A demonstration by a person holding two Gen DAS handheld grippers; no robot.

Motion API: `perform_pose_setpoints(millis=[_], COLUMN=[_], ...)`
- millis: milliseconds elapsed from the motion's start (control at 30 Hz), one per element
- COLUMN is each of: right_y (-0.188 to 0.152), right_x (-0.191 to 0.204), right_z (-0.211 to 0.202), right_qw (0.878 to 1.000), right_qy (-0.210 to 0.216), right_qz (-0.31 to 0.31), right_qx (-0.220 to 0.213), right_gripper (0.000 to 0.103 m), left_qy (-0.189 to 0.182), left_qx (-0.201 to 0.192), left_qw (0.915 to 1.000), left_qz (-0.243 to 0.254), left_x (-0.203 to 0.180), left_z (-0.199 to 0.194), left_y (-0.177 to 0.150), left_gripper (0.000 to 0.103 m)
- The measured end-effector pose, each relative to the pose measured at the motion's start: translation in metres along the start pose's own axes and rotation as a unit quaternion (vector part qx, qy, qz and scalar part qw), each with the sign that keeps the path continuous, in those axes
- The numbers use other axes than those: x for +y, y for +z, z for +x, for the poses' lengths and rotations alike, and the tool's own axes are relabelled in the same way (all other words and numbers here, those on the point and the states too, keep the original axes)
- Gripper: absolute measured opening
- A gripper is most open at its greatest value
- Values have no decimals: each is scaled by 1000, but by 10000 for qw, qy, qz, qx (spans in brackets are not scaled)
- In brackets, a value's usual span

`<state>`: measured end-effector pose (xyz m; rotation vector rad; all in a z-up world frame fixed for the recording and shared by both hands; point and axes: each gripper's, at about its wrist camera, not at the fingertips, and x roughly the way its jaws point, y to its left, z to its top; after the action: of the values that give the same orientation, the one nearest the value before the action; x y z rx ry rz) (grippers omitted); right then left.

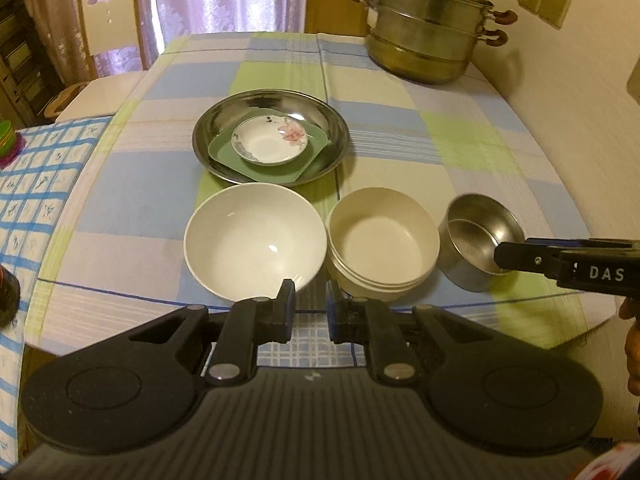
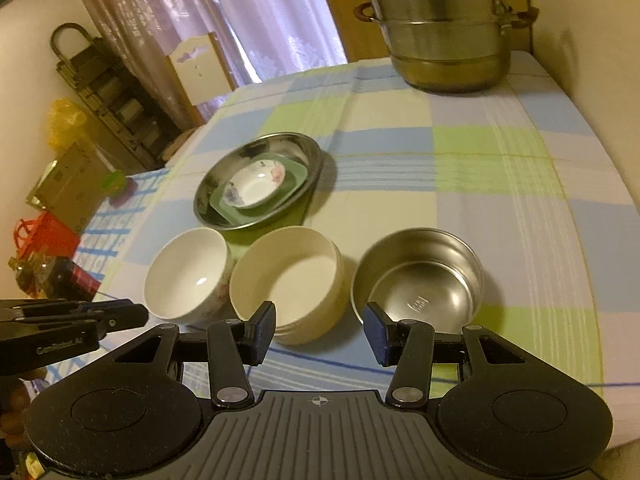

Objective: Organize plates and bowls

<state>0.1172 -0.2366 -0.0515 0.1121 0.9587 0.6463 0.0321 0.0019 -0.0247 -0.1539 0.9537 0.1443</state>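
A large steel plate [image 1: 224, 120] holds a green square plate [image 1: 224, 160] with a small flowered saucer [image 1: 272, 140] on top. In front stand a white bowl [image 1: 252, 236], a cream bowl [image 1: 380, 236] and a steel bowl [image 1: 476, 220], in a row. My left gripper [image 1: 311, 304] is open a little and empty, near the table's front edge between the white and cream bowls. My right gripper [image 2: 320, 326] is open wide and empty, just before the cream bowl [image 2: 292, 276] and steel bowl [image 2: 420, 276]; in the left wrist view its tip [image 1: 508, 258] hangs over the steel bowl's rim.
A tall stacked steel steamer pot [image 1: 428, 28] stands at the table's back right. The checked tablecloth [image 1: 460, 140] covers the table. A chair [image 1: 108, 20] and curtain are behind; a second blue-check surface [image 1: 36, 184] lies left.
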Motion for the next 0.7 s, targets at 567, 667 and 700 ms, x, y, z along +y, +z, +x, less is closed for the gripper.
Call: perform_pose_setpoints(millis=[567, 667, 700], right_y=[-29, -31, -31], right_x=[43, 46, 47], right_z=[14, 13, 13], right_qw=[9963, 9958, 9956], right_qy=[-472, -547, -579], right_qz=[648, 658, 664], right_qx=[317, 311, 309], right_gripper=[49, 49, 49], left_qy=[-456, -543, -565], left_qx=[252, 230, 222], left_qw=[9970, 9963, 9961], left_qz=[564, 622, 641], left_x=[31, 30, 29], left_z=[-1, -1, -1], left_y=[-10, -11, -12], left_gripper=[14, 14, 14])
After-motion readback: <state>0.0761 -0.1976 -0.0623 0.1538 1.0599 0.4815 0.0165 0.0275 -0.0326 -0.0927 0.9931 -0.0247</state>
